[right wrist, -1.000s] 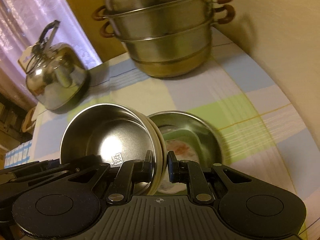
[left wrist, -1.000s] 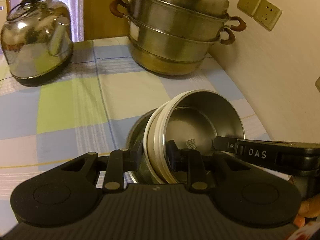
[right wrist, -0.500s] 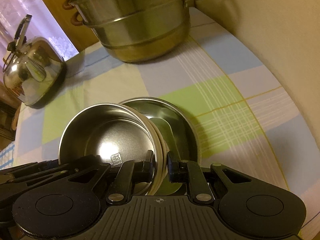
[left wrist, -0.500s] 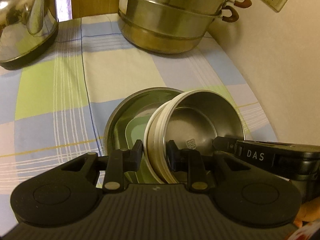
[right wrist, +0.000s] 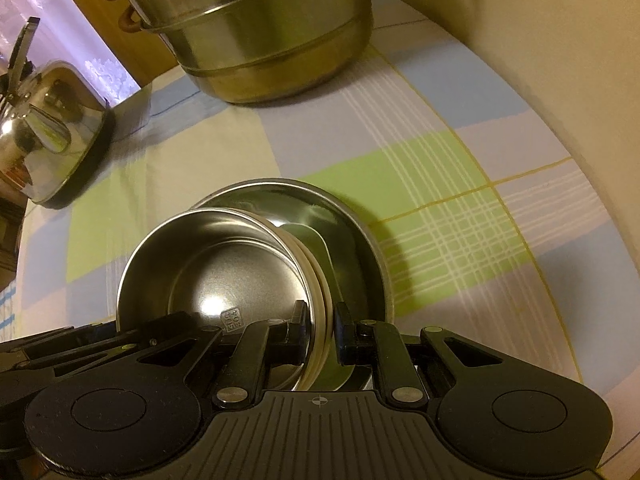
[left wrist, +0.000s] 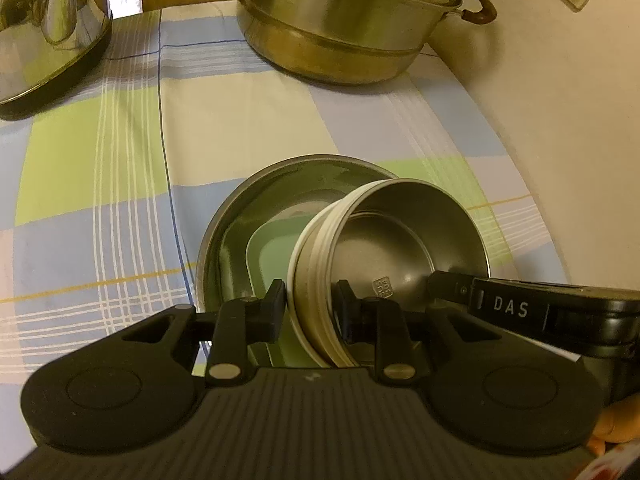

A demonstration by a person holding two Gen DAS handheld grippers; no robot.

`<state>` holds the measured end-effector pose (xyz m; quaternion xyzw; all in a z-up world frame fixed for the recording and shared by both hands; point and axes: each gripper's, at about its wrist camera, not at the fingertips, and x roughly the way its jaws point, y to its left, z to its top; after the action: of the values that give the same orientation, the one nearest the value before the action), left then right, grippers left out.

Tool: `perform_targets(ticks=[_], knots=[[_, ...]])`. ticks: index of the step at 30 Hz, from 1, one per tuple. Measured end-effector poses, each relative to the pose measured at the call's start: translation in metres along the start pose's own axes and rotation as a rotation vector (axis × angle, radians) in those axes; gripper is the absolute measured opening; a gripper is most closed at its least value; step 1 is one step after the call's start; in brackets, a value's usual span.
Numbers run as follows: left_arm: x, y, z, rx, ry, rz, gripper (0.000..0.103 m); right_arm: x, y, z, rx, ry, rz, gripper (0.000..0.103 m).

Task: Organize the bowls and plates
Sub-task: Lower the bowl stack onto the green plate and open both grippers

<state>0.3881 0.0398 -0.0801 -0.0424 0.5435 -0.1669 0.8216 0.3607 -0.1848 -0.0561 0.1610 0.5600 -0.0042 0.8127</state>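
bowl | clamped by left claw at 9 o'clock rim, right claw at 3 o'clock | tilted above plate

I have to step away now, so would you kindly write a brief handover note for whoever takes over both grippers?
Left gripper: shut on the bowl's left rim.
Right gripper: shut on the same bowl's right rim.
The bowl, steel inside with a cream outer wall, is held above the steel plate, which sits on the checked tablecloth. Something pale green shows in the plate; I cannot tell what.
Done: bowl gripped and brought over the plate.
Left: probably set it into the plate, then open both grippers.
Kettle and steamer pot stand behind.
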Motion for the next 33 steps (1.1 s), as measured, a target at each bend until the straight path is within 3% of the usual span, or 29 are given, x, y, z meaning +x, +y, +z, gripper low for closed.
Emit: perform_targets(ticks=[22,25,27,33], knots=[[0.004,0.003,0.002,0.007,0.002,-0.018,0.03,0.003,0.002,0.008,-0.012,0.02,0.012,0.017],[0.001,0.003,0.002,0.011,-0.01,-0.009,0.035,0.001,0.001,0.006,-0.016,0.009,0.006,0.027],[0.0,0.002,0.002,0.012,-0.015,-0.007,0.037,-0.001,0.0,0.005,-0.017,-0.004,0.007,0.04],[-0.006,-0.001,0.001,0.009,-0.035,-0.005,0.043,-0.01,-0.001,0.003,-0.028,-0.036,0.027,0.047]])
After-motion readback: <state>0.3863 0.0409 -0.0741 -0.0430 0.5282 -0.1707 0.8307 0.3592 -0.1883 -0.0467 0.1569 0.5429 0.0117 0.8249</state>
